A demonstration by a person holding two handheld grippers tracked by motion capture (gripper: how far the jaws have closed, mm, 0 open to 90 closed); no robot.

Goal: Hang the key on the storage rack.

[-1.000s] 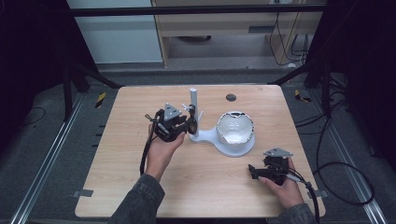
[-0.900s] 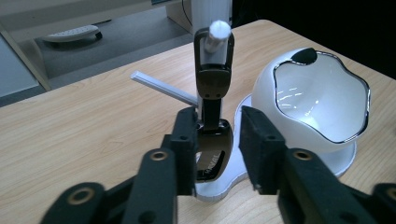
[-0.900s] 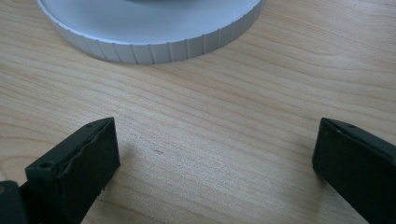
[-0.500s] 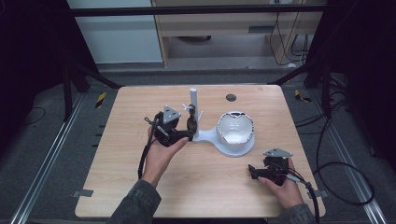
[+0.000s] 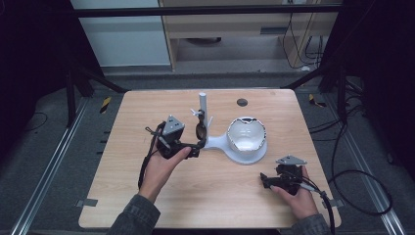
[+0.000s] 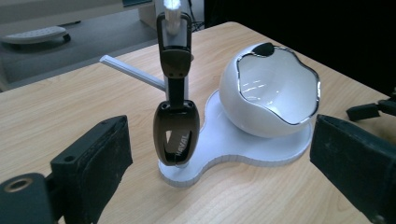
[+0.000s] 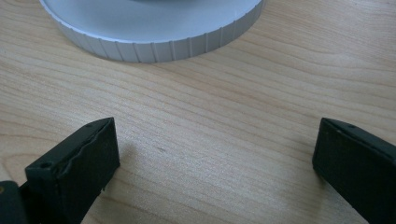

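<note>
A white stand [image 5: 215,143] sits mid-table, with an upright post [image 5: 202,105] and a white cracked-egg-shaped bowl [image 5: 247,134] on its base. A glossy dark brown fob-like item [image 5: 199,129] hangs from the post's side peg. In the left gripper view it [image 6: 176,135] dangles just ahead of my jaws, beside the bowl [image 6: 275,93]. My left gripper [image 5: 195,148] is open just left of the stand, holding nothing, its jaws [image 6: 224,163] wide apart. My right gripper [image 5: 266,181] rests open near the front right, its jaws [image 7: 215,154] over bare wood, with the stand's base [image 7: 154,28] ahead.
A small dark round disc [image 5: 242,102] lies on the wooden table [image 5: 147,112] behind the stand. Cables [image 5: 342,161] trail off the right edge. The right gripper's tip [image 6: 373,109] appears far right in the left gripper view.
My left gripper has drawn back from the post toward the near left. The dark item still hangs on the peg. The right gripper has barely moved.
</note>
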